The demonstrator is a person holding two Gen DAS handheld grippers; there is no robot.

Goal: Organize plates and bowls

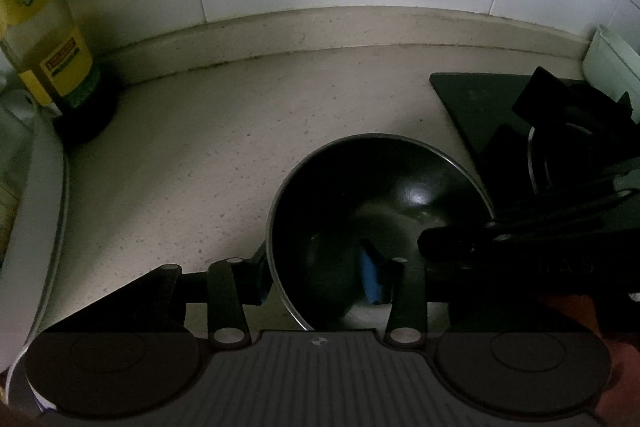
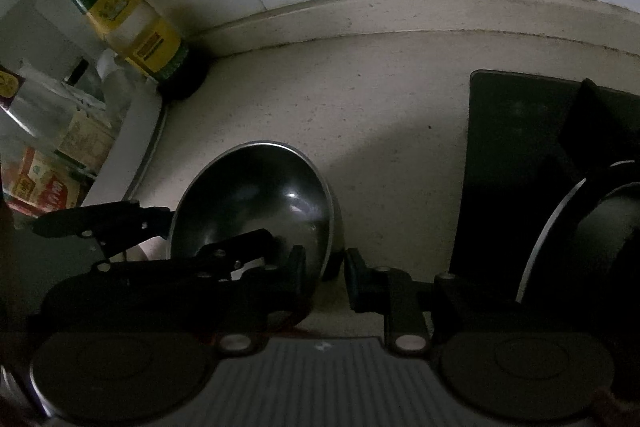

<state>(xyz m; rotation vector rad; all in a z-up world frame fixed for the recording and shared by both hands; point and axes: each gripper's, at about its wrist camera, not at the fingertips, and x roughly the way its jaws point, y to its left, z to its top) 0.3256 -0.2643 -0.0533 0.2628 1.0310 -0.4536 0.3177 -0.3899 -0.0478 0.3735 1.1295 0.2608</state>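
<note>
Between the parted fingers of both the left tool (image 1: 316, 277) and right tool (image 2: 325, 277), the black bowl's (image 1: 380, 211) rim is being straddled; even closure is being advised.

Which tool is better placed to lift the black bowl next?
Probably right: the right tool straddles the rim of the black bowl with a narrow gap. The left tool also straddles it, but gapes wider.

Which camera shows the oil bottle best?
The right wrist view: the bottle shows whole, cap to base, in the counter corner. The left wrist view cuts it off at the frame edge, showing only its lower label and base.
</note>
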